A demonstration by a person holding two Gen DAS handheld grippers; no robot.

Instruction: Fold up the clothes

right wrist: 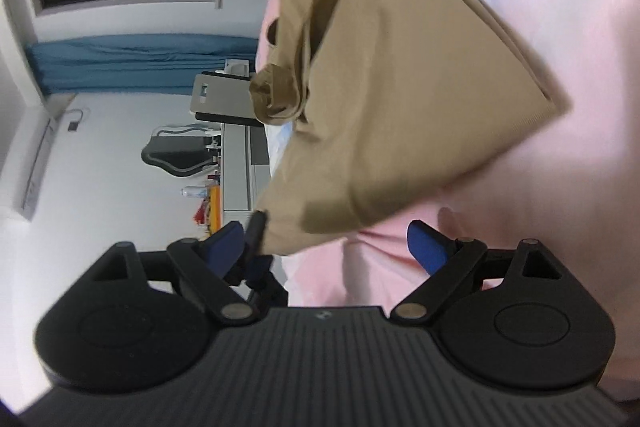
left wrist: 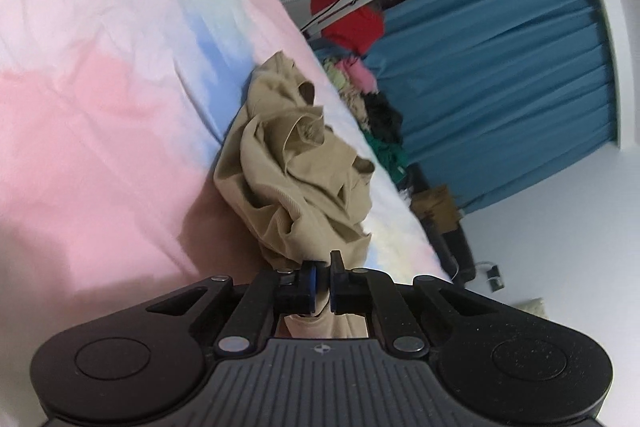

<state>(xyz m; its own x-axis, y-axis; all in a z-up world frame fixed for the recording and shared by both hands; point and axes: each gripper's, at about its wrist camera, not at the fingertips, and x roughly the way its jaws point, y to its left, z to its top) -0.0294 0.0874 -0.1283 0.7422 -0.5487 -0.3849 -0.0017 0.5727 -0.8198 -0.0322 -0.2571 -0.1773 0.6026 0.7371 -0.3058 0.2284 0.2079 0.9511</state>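
Tan garment (left wrist: 296,167) lies crumpled on our pastel bedsheet (left wrist: 100,107), its near edge clamped in our left gripper (left wrist: 323,283), while our right gripper (right wrist: 334,245), jaws wide and empty, nears the lower hem, which we judge it must pinch next to spread the cloth.

The right tool (right wrist: 334,247) stands wide open over the pink bed (right wrist: 580,27). A tan garment (right wrist: 400,87) hangs ahead, pinched by the left tool (right wrist: 256,227).

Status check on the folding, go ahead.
Left gripper shut on tan garment, still crumpled on the bed. Right gripper open, holding nothing. Nothing in the way.
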